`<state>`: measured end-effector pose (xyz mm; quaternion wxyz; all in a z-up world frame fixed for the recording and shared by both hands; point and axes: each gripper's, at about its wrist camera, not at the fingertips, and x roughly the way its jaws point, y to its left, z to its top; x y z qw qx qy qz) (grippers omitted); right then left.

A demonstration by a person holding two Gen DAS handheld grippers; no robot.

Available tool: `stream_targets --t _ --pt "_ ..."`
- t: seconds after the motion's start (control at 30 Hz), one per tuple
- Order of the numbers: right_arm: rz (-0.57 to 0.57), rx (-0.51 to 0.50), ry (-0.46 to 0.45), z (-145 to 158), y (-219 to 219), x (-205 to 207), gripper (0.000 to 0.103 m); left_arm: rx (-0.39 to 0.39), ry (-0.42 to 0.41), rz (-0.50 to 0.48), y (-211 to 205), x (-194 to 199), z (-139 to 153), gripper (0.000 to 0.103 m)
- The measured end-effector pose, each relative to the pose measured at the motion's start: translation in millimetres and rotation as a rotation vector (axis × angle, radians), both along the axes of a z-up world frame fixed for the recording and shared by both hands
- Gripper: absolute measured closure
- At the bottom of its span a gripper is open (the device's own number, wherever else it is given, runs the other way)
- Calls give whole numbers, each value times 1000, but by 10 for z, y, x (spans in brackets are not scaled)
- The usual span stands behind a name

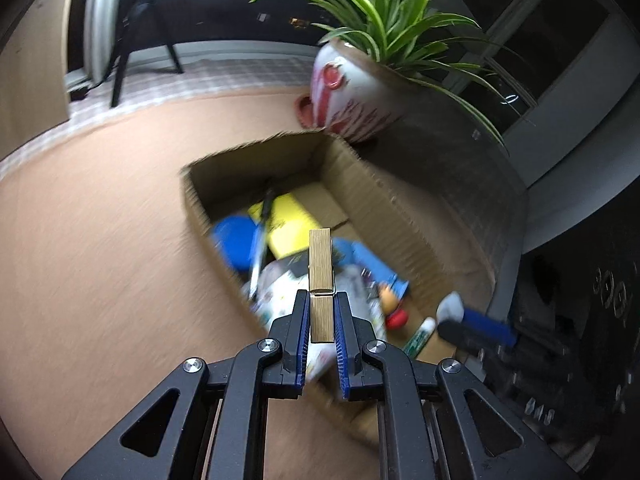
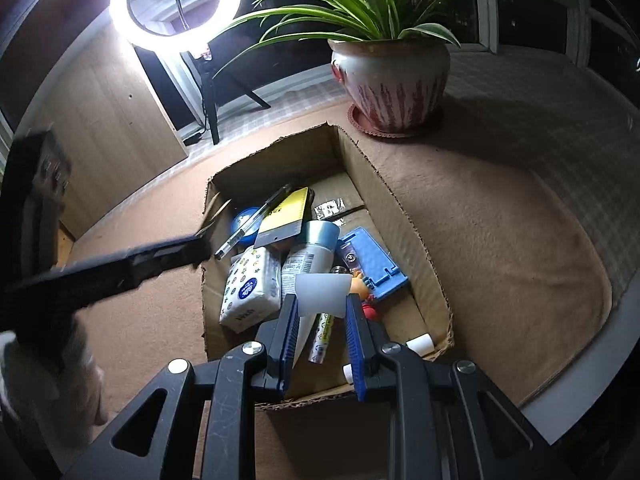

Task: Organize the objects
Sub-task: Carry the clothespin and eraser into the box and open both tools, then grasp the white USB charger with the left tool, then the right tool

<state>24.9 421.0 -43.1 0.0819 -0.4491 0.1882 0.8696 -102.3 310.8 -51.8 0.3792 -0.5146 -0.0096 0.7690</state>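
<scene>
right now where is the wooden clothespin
In the left wrist view the wooden clothespin is clamped upright between the fingers of the left tool, held above the near end of the open cardboard box, over the tissue pack and blue items inside.

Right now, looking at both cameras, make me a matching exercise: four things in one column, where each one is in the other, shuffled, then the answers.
Things:
1. clothespin
2. white cup
3. tissue pack
4. plant pot

Places:
A. on a saucer behind the box
B. in the left tongs
C. lying in the box
D. in the right tongs

Pairs: 1-B, 2-D, 3-C, 4-A
</scene>
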Motion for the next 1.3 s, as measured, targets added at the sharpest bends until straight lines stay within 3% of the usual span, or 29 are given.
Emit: stream_targets --t 0.17,0.23,0.27,0.3,0.33,0.37,0.6,0.8,1.3 --pt "24 -5 10 11 16 -24 80 3 18 -37 379 -120 45 91" --pt "33 -3 23 27 17 -27 75 -5 39 -37 496 -160 51 91" --pt "34 0 23 37 16 -23 65 -5 53 -30 519 -179 51 89" --pt "29 1 26 48 22 -13 58 -8 55 -22 546 -198 45 70" --pt "23 -2 38 64 32 9 48 -10 36 -16 578 -240 23 39" --pt "23 -5 47 79 38 26 46 -3 25 -12 588 -263 15 30" --pt "8 -39 55 118 73 73 46 -29 41 4 444 -289 -26 29" --pt "1 -65 64 168 4 80 46 -35 29 49 63 -275 -47 30" --pt "120 -85 68 212 -635 -178 46 -95 24 272 -1465 -244 -85 30"
